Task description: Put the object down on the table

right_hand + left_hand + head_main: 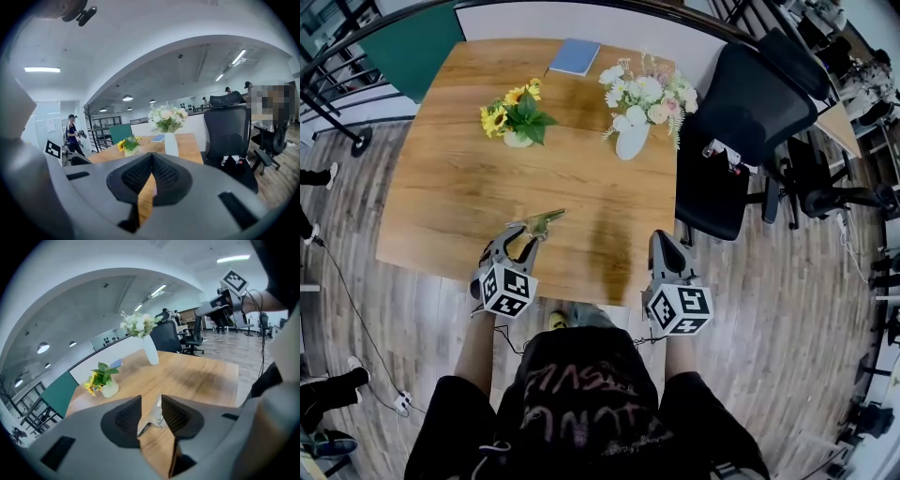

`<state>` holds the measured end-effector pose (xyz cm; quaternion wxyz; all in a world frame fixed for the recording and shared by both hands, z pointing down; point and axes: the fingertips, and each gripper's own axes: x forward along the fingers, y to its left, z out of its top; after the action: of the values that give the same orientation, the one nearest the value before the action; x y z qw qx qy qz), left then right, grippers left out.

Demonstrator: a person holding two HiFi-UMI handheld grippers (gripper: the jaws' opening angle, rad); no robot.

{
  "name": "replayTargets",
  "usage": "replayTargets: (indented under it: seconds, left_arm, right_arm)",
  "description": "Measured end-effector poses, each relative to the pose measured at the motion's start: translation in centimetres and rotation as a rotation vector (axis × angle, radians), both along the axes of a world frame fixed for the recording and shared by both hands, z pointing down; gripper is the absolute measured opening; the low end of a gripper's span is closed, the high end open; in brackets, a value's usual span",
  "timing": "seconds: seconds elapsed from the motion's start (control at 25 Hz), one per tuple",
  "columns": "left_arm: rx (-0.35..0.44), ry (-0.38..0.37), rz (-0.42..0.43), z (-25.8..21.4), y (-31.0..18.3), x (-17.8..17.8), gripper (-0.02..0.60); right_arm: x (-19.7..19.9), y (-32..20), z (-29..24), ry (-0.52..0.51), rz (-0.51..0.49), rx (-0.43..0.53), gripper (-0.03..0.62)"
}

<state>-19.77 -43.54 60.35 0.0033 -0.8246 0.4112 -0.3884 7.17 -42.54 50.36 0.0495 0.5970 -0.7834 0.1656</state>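
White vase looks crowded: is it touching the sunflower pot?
Apart. The head view shows bare table between the white vase and the sunflower pot.

Open tabletop (455, 202) in the near half — sunflower pot (517, 120), white vase (631, 141), notebook (575, 56) farther back — chair (742, 112) alongside

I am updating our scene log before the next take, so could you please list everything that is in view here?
table: one, brown wood, centre
book: one, blue, table's far edge
potted flowers: one, yellow blooms and green leaves, far left of the table
vase: one, white, holding white and pink flowers, far right of the table
small object: one, greenish-tan, seemingly lying on the table at the left tongs' tips
office chair: one, black, at the table's right side
bystander: one, dark clothes, far background
left tongs: one, grey, open, near table edge
right tongs: one, grey, shut, empty, near table edge
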Motion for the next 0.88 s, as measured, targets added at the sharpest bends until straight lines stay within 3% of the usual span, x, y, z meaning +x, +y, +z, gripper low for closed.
replayTargets:
  seconds: [0.24, 0.68, 0.88]
  left_arm:
    - [0.076, 0.1, -0.078, -4.2, 0.7, -2.1, 0.117]
    - [0.202, 0.187, -0.173, -9.9, 3.1, -5.9, 0.043]
    - [0.287, 0.277, -0.218, -13.8, 4.3, -7.2, 0.017]
  right_arm:
    - [-1.2, 1.6, -1.0, -0.01, 0.006, 0.032, 0.005]
    - [-2.8, 5.0, -2.3, -0.014, 0.019, 0.078, 0.005]
    - [-3.4, 6.2, -3.3, -0.019, 0.009, 0.107, 0.005]
